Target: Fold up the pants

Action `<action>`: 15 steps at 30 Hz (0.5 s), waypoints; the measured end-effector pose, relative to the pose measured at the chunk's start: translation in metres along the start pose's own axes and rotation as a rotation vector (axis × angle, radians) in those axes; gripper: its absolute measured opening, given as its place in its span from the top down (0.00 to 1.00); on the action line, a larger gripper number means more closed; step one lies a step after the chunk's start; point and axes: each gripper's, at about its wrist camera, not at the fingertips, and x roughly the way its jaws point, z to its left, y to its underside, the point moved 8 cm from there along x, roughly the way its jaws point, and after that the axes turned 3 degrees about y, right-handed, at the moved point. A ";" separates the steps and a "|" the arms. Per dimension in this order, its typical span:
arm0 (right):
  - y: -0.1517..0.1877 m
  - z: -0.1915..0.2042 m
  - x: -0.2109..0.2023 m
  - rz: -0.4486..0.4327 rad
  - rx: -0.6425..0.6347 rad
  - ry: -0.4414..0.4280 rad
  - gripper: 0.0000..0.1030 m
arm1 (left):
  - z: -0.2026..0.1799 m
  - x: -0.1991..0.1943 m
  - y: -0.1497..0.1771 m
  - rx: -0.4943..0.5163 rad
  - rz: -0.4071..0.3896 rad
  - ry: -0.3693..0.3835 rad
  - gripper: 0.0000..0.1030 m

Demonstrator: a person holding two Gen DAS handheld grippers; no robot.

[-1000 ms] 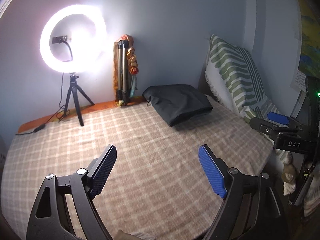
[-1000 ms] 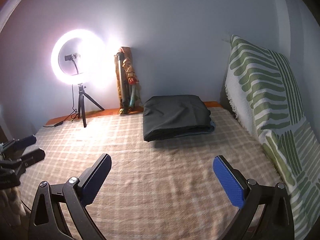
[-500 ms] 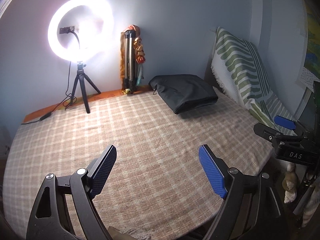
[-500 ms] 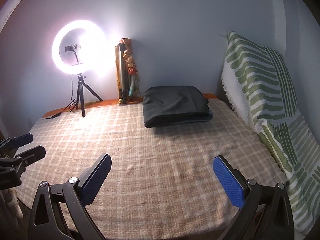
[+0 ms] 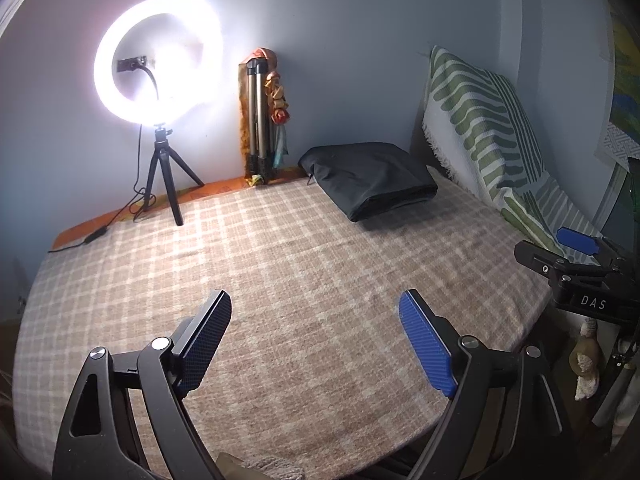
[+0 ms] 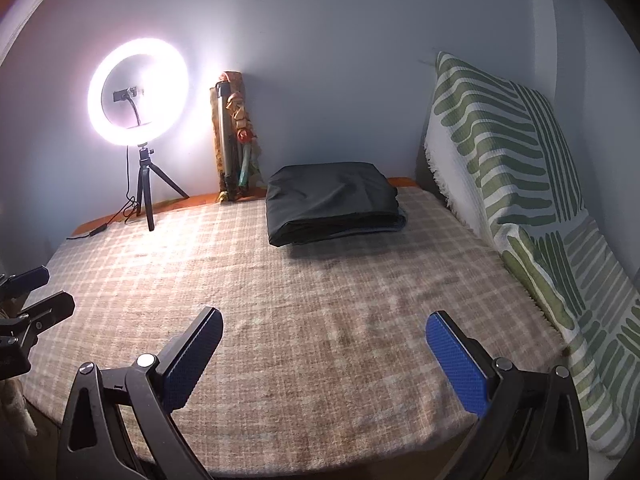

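Note:
Dark folded pants [image 5: 370, 178] [image 6: 334, 202] lie in a flat stack at the far end of the plaid-covered bed [image 5: 304, 280] [image 6: 320, 300], near the wall. My left gripper [image 5: 316, 324] hovers open over the bed's near edge, far from the pants, with nothing between its blue pads. Open as well, my right gripper [image 6: 324, 344] sits over the near edge with only bedcover between its fingers. Each gripper shows at the other view's side: the right one [image 5: 576, 252], the left one [image 6: 28, 292].
A lit ring light on a small tripod [image 5: 160, 80] [image 6: 138, 96] stands at the bed's far left, its cable trailing along the edge. A folded tripod [image 5: 260, 120] leans in the corner. A green-striped blanket [image 6: 512, 184] drapes the right side.
Both views have shifted a little, so the pants and ring light sit slightly higher and further off. Both grippers stay open and empty.

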 end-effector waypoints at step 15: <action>-0.001 0.003 0.002 0.004 0.007 -0.016 0.00 | 0.001 0.001 0.000 -0.016 0.006 0.013 0.16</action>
